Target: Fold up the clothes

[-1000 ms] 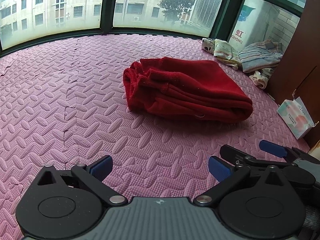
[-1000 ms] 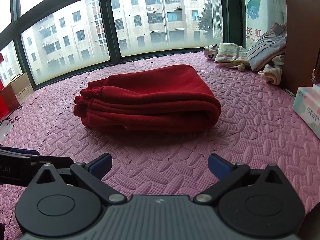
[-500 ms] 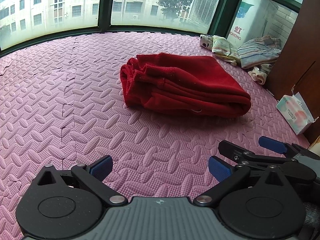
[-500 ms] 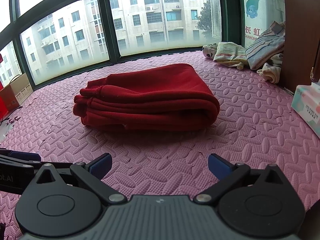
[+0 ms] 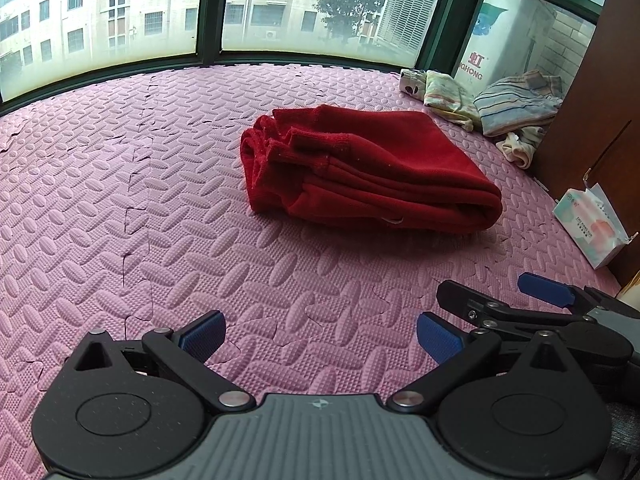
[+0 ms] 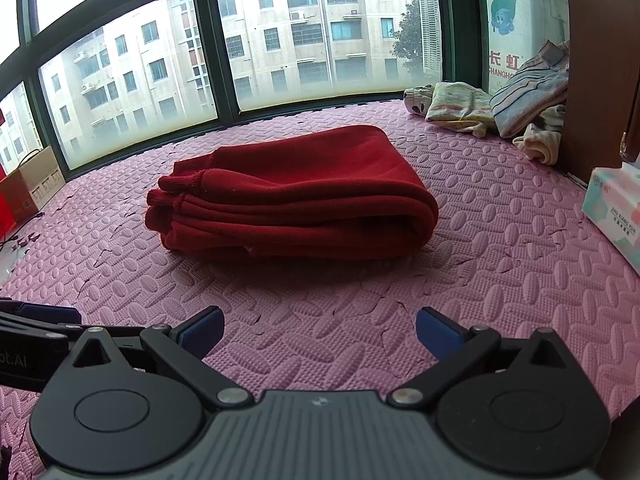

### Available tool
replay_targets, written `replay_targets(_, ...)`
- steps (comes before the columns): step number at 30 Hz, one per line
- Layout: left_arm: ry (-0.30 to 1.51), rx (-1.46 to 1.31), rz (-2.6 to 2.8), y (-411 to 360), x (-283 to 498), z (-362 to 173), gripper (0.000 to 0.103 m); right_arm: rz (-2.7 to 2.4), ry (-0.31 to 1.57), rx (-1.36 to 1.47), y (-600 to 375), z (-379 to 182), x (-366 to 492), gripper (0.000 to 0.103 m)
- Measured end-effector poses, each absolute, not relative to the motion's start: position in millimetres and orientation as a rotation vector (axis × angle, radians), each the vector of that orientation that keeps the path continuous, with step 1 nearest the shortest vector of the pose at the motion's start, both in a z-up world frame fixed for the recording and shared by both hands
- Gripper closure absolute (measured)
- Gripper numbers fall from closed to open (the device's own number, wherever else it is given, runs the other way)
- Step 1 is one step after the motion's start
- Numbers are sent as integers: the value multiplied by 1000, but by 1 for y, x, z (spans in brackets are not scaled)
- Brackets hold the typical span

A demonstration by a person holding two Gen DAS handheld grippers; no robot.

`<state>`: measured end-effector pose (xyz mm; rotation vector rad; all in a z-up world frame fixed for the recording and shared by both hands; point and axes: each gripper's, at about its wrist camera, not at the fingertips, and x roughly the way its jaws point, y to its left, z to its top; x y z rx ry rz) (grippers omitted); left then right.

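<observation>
A red garment [image 5: 368,168] [image 6: 296,204] lies folded in several layers on the pink foam mat [image 5: 120,200], cuffs and hems stacked at its left end. My left gripper [image 5: 320,334] hovers open over bare mat, well short of the garment, nothing between its blue pads. My right gripper [image 6: 318,330] is open too, low over the mat in front of the garment and empty. The right gripper's fingers [image 5: 540,290] show at the lower right of the left wrist view. Part of the left gripper [image 6: 36,320] shows at the left edge of the right wrist view.
A heap of unfolded clothes [image 5: 492,108] [image 6: 500,116] lies in the far right corner by a brown cabinet [image 5: 600,100]. A tissue pack [image 5: 590,224] [image 6: 616,212] sits at the cabinet's foot. Windows [image 6: 280,40] line the far side. Cardboard boxes [image 6: 28,184] stand at far left.
Both grippers have drawn back a little from the red garment, which sits slightly farther off in the left view. The garment itself has not moved, and both grippers stay open.
</observation>
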<state>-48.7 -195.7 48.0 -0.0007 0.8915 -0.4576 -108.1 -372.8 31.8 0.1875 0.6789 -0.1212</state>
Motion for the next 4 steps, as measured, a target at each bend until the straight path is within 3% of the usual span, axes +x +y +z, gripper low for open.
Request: replay_targets(4, 891, -2, -457, -195, -48, 48, 0, -123, 680, 190, -372, 31, -108, 0)
